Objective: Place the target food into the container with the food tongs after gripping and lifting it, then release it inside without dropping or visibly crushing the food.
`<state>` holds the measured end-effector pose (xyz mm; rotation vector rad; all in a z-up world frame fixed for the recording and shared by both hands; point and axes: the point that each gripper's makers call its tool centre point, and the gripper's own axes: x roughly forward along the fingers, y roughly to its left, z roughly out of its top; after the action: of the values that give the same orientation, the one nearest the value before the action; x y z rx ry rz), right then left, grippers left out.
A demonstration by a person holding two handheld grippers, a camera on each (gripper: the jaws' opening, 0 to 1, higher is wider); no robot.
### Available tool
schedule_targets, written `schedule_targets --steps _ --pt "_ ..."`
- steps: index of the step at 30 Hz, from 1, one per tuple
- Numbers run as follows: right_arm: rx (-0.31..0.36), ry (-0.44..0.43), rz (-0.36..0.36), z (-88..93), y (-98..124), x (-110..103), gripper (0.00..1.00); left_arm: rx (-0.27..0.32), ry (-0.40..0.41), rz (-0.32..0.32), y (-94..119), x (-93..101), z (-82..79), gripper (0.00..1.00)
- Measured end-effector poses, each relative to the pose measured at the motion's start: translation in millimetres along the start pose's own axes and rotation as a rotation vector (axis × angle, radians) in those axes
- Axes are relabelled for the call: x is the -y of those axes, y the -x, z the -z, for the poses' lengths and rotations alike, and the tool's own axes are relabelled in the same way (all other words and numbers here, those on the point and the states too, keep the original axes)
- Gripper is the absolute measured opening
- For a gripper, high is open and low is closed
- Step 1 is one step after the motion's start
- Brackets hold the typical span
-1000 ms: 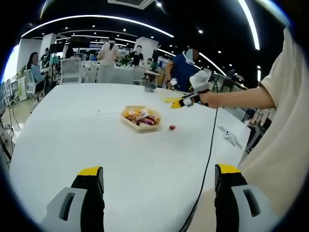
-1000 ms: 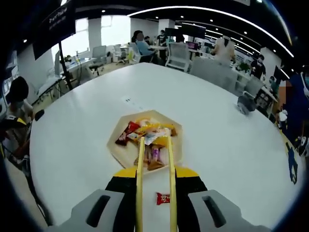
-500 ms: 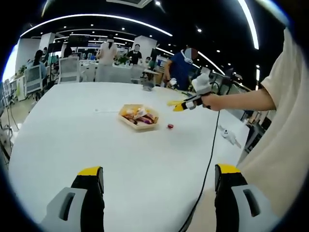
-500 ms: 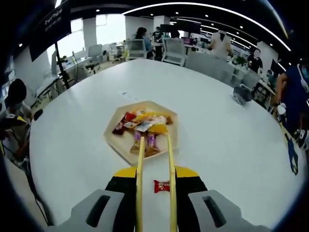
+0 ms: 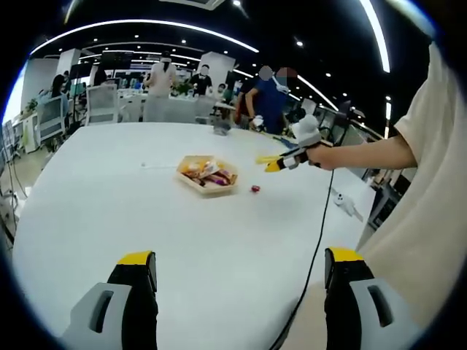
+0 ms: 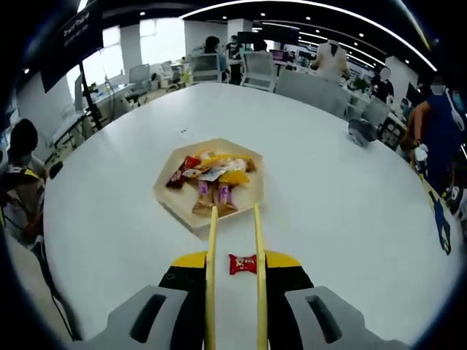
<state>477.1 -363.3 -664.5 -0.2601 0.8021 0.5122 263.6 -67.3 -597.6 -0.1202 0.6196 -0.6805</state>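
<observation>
A: Item one, the largest?
B: A white round table (image 6: 350, 219) is recorded; everything for the task is carried on it.

A: Next?
B: A hexagonal wooden container (image 6: 169, 210) is listed, already stocked with wrapped snacks (image 6: 211, 179). It is also seen in the left gripper view (image 5: 206, 175), well out across the table.

A: The grippers?
B: The left gripper (image 5: 241, 292) is held low at the near table edge, jaws spread wide and nothing between them; it is judged to be kept aside, out of the work. The right gripper (image 6: 233, 266) is clenched on the yellow food tongs (image 6: 233, 240), whose two arms are kept parallel and apart, unsqueezed. From the left gripper view, it (image 5: 295, 154) is seen raised above the table beside the container.

A: And the smallest entry?
B: The target, a small red-wrapped candy (image 6: 242, 263), is logged lying on the table just short of the container, between the tong arms in the picture. Contact cannot be told. The tongs are judged to be lined up over it for a gentle pinch.
</observation>
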Motion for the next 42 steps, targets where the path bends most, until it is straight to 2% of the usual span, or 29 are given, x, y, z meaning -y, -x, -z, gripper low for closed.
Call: schedule_targets --steps 23,42 --pt "-0.069 -0.043 -0.011 38.8 -1 -4 0.27 -0.018 -0.006 0.012 -7 2.5 -0.4 0.96" --pt "-0.122 -0.085 -0.037 61.0 -10 -12 0.27 -0.032 -0.005 0.014 -9 2.1 1.0 0.96"
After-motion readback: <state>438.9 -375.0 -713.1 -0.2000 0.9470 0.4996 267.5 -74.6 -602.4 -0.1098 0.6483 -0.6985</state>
